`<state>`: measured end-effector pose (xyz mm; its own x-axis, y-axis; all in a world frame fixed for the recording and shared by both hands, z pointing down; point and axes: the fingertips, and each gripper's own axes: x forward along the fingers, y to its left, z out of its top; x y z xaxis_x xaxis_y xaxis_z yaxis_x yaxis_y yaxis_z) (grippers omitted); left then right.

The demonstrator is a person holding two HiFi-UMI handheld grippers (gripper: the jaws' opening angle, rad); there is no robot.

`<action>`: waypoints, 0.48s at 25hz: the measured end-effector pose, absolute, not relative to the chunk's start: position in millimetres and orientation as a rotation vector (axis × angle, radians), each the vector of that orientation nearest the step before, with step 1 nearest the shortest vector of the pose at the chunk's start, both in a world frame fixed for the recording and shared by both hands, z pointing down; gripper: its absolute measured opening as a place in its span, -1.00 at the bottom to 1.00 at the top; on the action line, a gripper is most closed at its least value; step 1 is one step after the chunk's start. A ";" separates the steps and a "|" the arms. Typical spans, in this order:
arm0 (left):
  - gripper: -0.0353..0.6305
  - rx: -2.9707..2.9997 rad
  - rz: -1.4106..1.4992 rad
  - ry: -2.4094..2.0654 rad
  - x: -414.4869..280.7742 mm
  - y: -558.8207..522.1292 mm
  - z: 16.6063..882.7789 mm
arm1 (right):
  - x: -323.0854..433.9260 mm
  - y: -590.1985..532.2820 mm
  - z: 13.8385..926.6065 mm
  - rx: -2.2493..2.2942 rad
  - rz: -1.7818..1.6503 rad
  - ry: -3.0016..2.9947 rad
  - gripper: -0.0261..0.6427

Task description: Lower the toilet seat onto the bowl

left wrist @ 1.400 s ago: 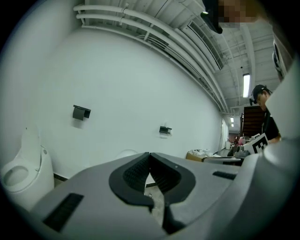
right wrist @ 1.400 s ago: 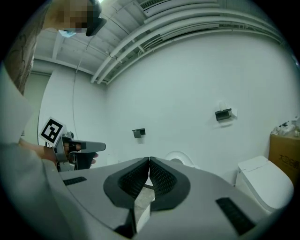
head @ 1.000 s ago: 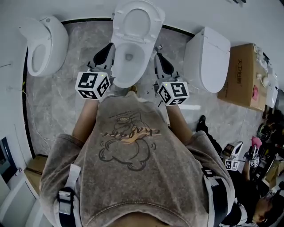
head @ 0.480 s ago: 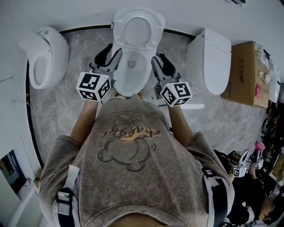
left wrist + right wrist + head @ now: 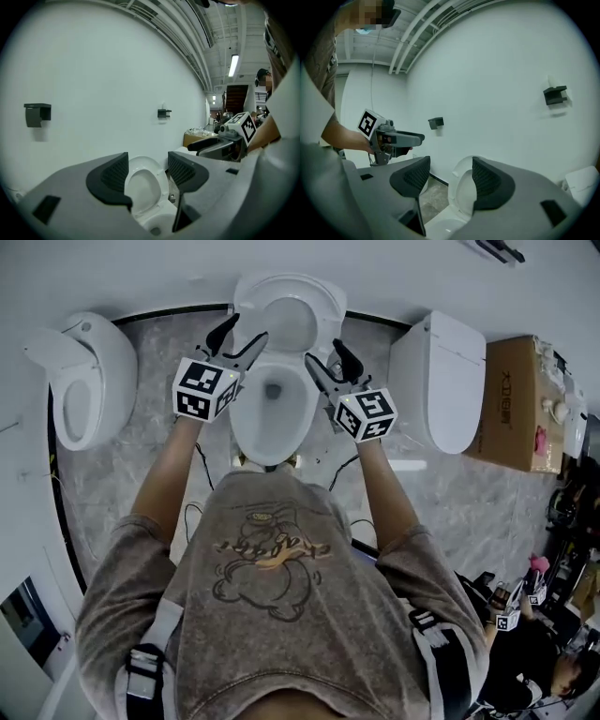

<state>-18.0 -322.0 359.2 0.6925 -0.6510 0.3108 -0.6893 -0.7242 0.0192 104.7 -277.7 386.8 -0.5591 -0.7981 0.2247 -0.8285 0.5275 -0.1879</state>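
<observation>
A white wall (image 5: 112, 268) fills the top of the head view, with grey marble floor (image 5: 112, 474) in the band below it. Three toilets stand along the wall. The task's one is in the middle, its open toilet bowl (image 5: 270, 409) at upper centre, straight ahead of the person. The toilet seat (image 5: 330, 307) is not yet down: it stands raised at the very top centre, leaning back toward the wall, its long oval rising from the bowl's rear. It therefore lies beyond both tools, further up the frame. The left hand-held gripper (image 5: 249, 326) sits just left of the bowl and the right hand-held gripper (image 5: 322, 349) just right of it, both aimed at the seat. Each has its jaws spread wide, having just been opening, with nothing pressed between the pads. Each gripper view frames the upright seat in the gap, untouched. The left one's tips look nearer the seat's edge, so it seems likelier to reach first
</observation>
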 end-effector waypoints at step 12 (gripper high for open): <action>-0.12 2.838 0.700 -0.965 28.9 -458.9 469.1 | 126.5 -423.4 470.8 1.268 0.333 -2.517 -0.10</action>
<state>28.9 -458.9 469.1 0.7005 -0.5631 0.4385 -0.5918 -0.8017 -0.0841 126.5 -423.4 470.8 -0.5640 -0.7394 0.3676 -0.8096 0.5828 -0.0699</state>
